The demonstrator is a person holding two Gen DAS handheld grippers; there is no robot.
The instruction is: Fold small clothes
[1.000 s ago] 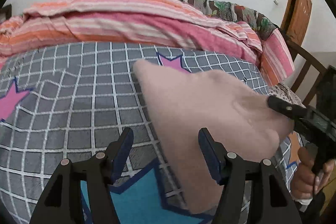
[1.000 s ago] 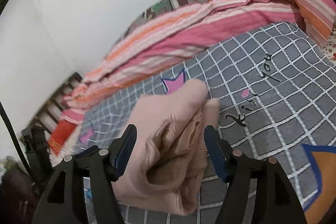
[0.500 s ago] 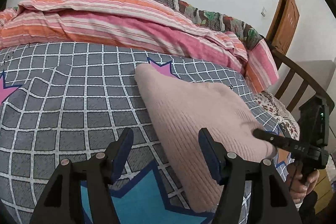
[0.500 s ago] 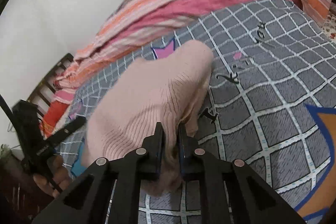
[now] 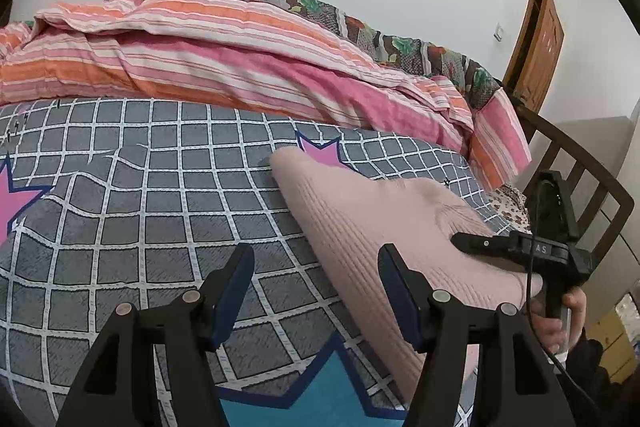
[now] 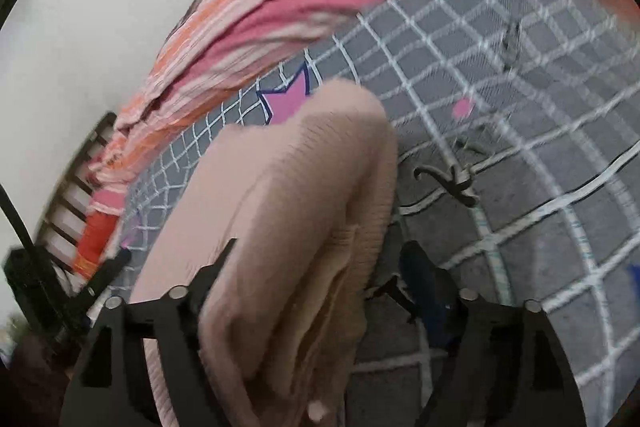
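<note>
Item: pink knit garment (image 5: 384, 227), folded into a thick bundle, lying on the grey checked bedcover (image 5: 132, 195).

Change noted: half a second ago the right gripper (image 6: 316, 267) had its fingers pinched together on the near edge of the garment; now they stand wide apart. The bundle lies between them, resting on the bedcover with nothing clamping it. The right wrist view is smeared, which suggests the tool is in motion, probably backing off. Seen from the left wrist camera, the right gripper's tip sits over the garment's right end; touching or just above cannot be told.

Left gripper (image 5: 316, 283): fingers wide open, holding nothing, same spread as in the earlier views. The garment's left edge runs ahead of and past its right finger (image 5: 400, 291); bare bedcover lies between the two fingers.

Surroundings: striped pink and orange quilt (image 5: 224, 59) heaped well beyond the fingertips; a pink star print (image 5: 320, 151) just past the garment's far end.

Reading for the task: the release suggests this fold has been laid down. The layers visible at the near end look loose and puffy, so a pat or a further fold may yet be needed.
</note>
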